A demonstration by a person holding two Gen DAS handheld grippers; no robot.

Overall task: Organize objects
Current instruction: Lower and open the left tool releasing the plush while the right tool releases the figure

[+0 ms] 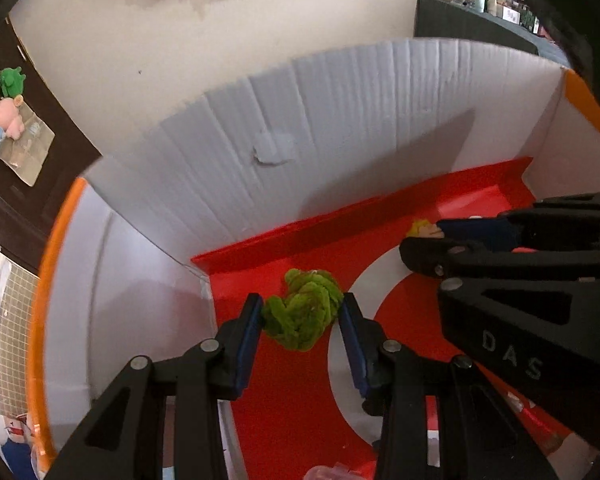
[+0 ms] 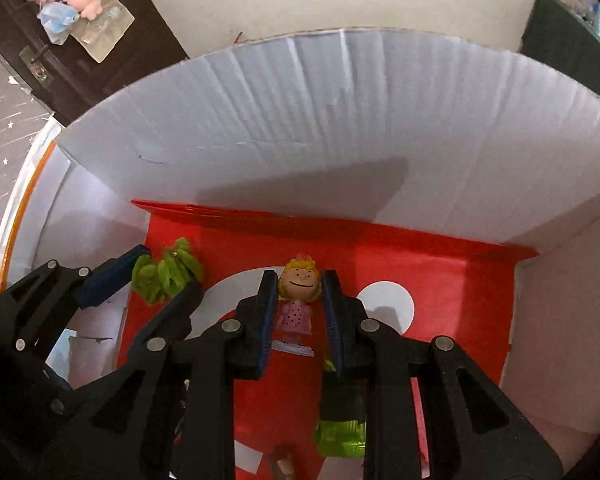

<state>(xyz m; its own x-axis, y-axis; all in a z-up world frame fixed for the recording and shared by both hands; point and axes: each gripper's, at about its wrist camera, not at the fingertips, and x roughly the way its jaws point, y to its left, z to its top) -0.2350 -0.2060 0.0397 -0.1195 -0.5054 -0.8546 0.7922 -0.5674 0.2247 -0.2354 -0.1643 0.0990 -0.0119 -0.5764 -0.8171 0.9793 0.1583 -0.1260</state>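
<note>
Inside box | left gripper angled down, clasps green plush | right gripper apparently grips figurine

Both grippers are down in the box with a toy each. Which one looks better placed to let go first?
Probably the right. Its figurine hangs upright between the right gripper pads, base just above the red floor. The left gripper holds its green fuzzy toy beside the box's side wall.

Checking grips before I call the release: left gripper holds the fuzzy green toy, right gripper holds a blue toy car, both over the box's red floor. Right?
Not quite. The right gripper holds a small blonde figurine in a pink dress, not a toy car; the right wrist view shows it. The left gripper does hold the fuzzy green toy, both over the box's red floor.
</note>
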